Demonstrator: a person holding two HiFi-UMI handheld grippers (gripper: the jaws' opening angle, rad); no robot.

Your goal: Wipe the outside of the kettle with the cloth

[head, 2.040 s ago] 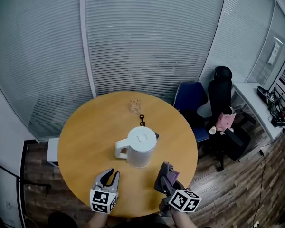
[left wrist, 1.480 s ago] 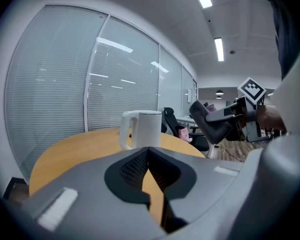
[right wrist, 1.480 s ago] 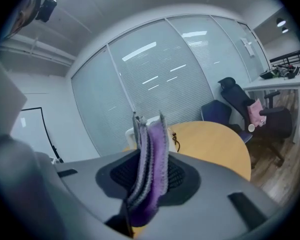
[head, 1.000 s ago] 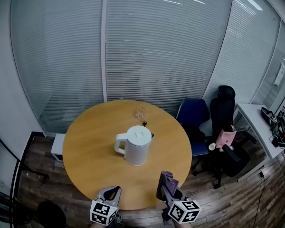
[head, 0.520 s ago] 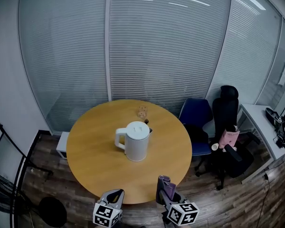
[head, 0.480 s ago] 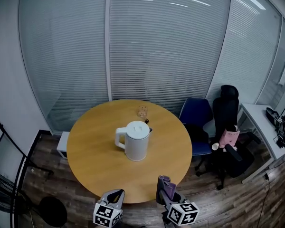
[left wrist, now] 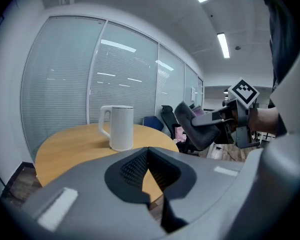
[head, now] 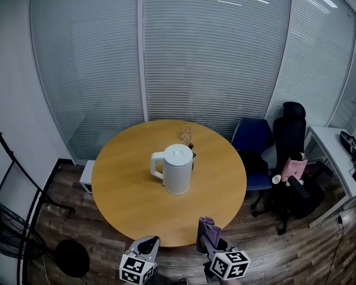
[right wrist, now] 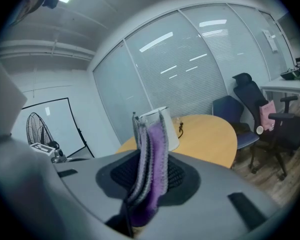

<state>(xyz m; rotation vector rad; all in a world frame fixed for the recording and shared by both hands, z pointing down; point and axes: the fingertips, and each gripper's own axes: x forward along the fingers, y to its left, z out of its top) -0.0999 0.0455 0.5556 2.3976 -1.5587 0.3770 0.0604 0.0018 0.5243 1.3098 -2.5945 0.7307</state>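
A white kettle (head: pixel 178 168) with its handle to the left stands upright at the middle of the round wooden table (head: pixel 127 195). Both grippers hang off the table's near edge, well apart from the kettle. My right gripper (head: pixel 206 224) is shut on a folded purple and grey cloth (head: pixel 209 229) that sticks up between its jaws. The right gripper view shows the cloth (right wrist: pixel 154 151) upright with the kettle (right wrist: pixel 169 126) behind it. My left gripper (head: pixel 149 241) is shut and empty. Its own view shows the closed jaws, the kettle (left wrist: pixel 121 127) ahead and the cloth (left wrist: pixel 197 131) at right.
A small glass object (head: pixel 185 131) and a small black thing (head: pixel 190 145) lie at the table's far side. A blue chair (head: pixel 253 140) and a black chair (head: pixel 292 129) stand to the right. A white box (head: pixel 87 177) sits on the floor at left. Blinds cover the glass wall.
Both grippers have drawn back from the kettle, from over the tabletop to past its near edge. The cloth stays in the right gripper. The left jaws, open two seconds ago, are shut.
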